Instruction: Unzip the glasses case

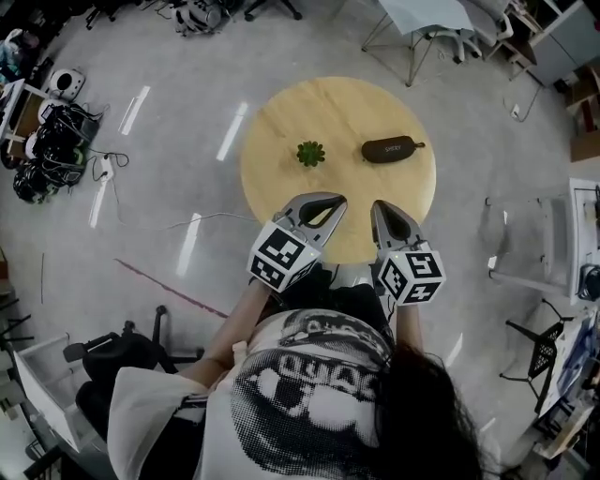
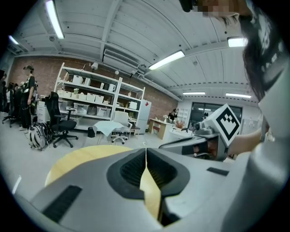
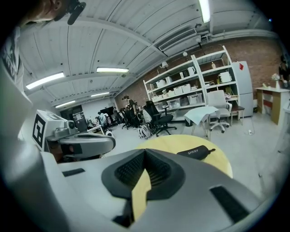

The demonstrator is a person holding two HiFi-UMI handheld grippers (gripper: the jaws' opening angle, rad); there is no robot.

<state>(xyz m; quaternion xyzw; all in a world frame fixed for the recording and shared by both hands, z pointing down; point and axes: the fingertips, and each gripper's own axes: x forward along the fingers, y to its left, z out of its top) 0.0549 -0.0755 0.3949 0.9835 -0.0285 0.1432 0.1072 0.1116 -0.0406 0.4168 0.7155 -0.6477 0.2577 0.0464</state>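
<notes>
A dark glasses case (image 1: 390,149) lies on the round wooden table (image 1: 281,131), right of centre, its zip pull at its right end. In the right gripper view the case (image 3: 195,153) shows beyond my jaws, to the right. My left gripper (image 1: 330,199) hovers over the table's near edge with its jaws shut and nothing between them. My right gripper (image 1: 382,206) hangs beside it, also shut and empty, a short way in front of the case. In each gripper view the other gripper shows at the side: the right gripper (image 2: 181,145) and the left gripper (image 3: 112,141).
A small green plant (image 1: 310,153) stands on the table left of the case. Around the table are office chairs (image 2: 61,127), shelving (image 2: 90,102), a small white table (image 1: 427,19) and cables on the floor (image 1: 56,141).
</notes>
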